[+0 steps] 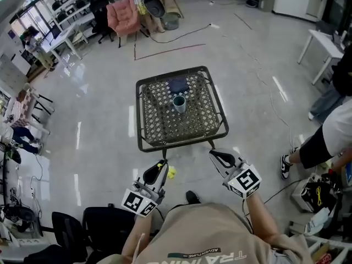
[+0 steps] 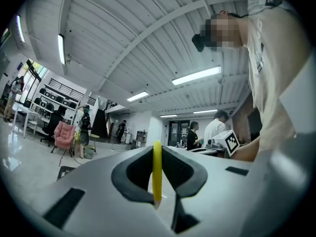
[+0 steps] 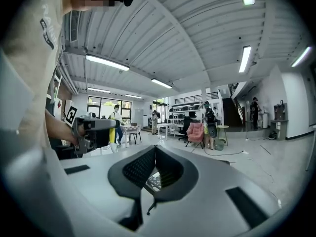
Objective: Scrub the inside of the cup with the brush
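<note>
Clamping the brush (image 1: 171, 172), left tool (image 1: 163, 165) hovers well before the cup (image 1: 179, 103).

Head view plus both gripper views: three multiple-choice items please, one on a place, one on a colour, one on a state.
1. Where does the cup stand?
A. on the woven table
B. on the floor
C. on a chair

2. What colour is the brush clamped in the left gripper?
A. blue
B. yellow
C. red

3. How is the right gripper?
A. wide open
B. shut on the cup
C. shut, empty

Answers:
1. A: the head view shows it near the table's middle.
2. B: a yellow strip sits between the jaws in the left gripper view.
3. C: its jaws meet with nothing between them.
</note>
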Demonstrator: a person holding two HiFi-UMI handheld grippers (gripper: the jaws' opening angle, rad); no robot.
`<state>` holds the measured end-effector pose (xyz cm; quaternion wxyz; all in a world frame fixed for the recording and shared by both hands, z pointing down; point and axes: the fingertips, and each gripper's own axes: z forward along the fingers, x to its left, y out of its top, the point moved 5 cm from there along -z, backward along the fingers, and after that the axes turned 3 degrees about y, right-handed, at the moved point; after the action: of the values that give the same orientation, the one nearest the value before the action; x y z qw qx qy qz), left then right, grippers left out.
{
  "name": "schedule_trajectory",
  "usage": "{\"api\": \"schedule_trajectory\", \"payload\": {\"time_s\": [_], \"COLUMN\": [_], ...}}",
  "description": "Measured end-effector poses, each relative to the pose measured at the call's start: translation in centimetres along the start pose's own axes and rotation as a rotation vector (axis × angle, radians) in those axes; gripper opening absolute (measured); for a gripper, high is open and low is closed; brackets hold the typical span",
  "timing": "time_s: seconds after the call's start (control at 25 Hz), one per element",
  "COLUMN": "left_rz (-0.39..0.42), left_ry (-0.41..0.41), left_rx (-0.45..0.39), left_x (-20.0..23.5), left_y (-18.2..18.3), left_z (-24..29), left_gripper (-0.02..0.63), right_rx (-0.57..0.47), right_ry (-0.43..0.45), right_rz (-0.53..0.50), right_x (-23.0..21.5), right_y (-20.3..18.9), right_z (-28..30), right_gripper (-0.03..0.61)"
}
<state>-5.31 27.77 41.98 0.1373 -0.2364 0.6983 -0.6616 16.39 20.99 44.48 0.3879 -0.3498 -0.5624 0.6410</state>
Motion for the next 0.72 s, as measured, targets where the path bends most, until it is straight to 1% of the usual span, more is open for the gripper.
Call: {"api": "schedule_trajectory", "payload": {"time_s": [0.08, 0.24, 0.4, 0.56, 0.72], "left_rz": [-0.011, -0.022, -0.037, -0.048, -0.067], "left_ry": [-0.018, -0.044, -0.045, -0.015, 0.04], "left_rx": [-0.003, -0.002, 0.012, 0.021, 0.01], "left_x": [1.4, 4.2, 6.0, 6.3, 6.0], "left_y": [0.2, 0.7, -0.2, -1.4, -1.3], "left_z": [-0.1, 0.0, 0.4, 1.3, 1.9], "left_gripper": [0.054, 0.054, 0.055, 0.055, 0.055], "right_rx": [0.018, 0.032, 0.064, 0.084, 0.054], "right_ry": [0.0, -0.001, 0.013, 0.042, 0.091], "right_rz": [0.004, -0.023, 0.004, 0.006, 0.003], "right_x": [0.3, 0.8, 0.8, -0.5, -2.9], "right_y": [-0.2, 0.4, -0.4, -1.5, -1.9], "right_z": [1.3, 3.6, 4.9, 5.3, 6.4], "right_gripper": [0.017, 0.017, 0.017, 0.017, 0.017]}}
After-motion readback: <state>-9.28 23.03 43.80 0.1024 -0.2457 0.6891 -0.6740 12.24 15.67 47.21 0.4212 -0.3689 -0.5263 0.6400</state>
